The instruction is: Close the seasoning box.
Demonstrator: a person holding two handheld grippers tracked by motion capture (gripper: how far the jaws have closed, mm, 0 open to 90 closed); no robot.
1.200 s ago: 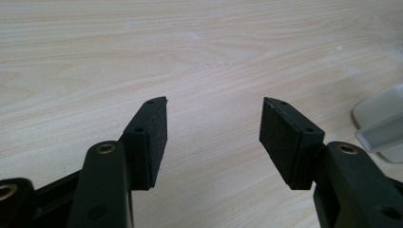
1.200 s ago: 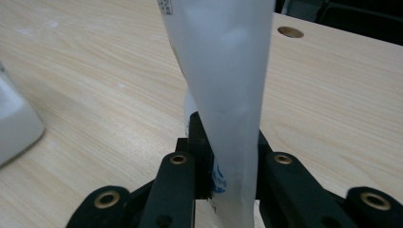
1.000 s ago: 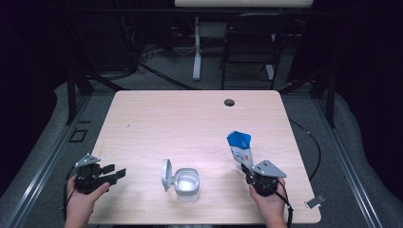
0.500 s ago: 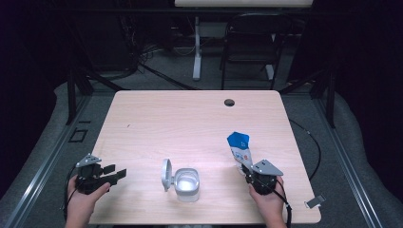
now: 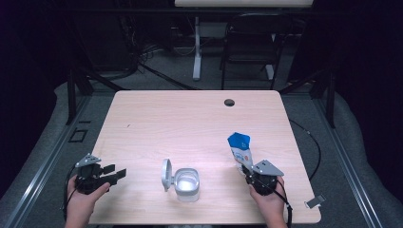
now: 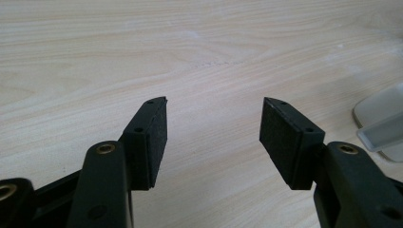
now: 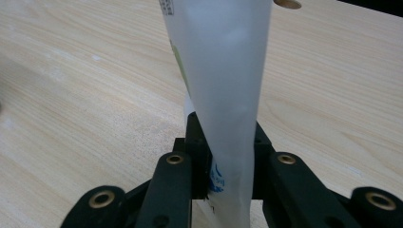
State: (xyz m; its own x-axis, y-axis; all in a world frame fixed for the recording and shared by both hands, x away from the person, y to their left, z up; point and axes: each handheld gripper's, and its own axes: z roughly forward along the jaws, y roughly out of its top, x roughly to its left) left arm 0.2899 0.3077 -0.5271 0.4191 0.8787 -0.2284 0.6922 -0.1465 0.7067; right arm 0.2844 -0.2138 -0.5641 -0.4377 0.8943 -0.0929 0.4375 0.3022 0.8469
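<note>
Two claws are showing in the high view, both sitting low in the frame. The left claw (image 5: 116,174) is resting at the lower left of the table (image 5: 190,123), jaws spread and nothing between them. The right claw (image 5: 245,169) is sitting at the lower right, with a white and blue pouch (image 5: 239,147) sticking up out of it, tilting a bit toward the upper left. Between the two, lower middle of the frame, a small clear container (image 5: 187,183) is standing with its lid (image 5: 166,174) flipped open on the left side.

Left gripper view: the left claw (image 6: 214,126) is hanging released over bare wood, and the edge of the container (image 6: 382,126) is peeking in at the right edge.

Right gripper view: the right claw (image 7: 223,156) is sitting tight around the lower end of the pouch (image 7: 223,71), which is rising up through the middle of the frame. Its jaws have just been easing open a little, though the pads are looking like they're pressing on the pouch from both sides.
</note>
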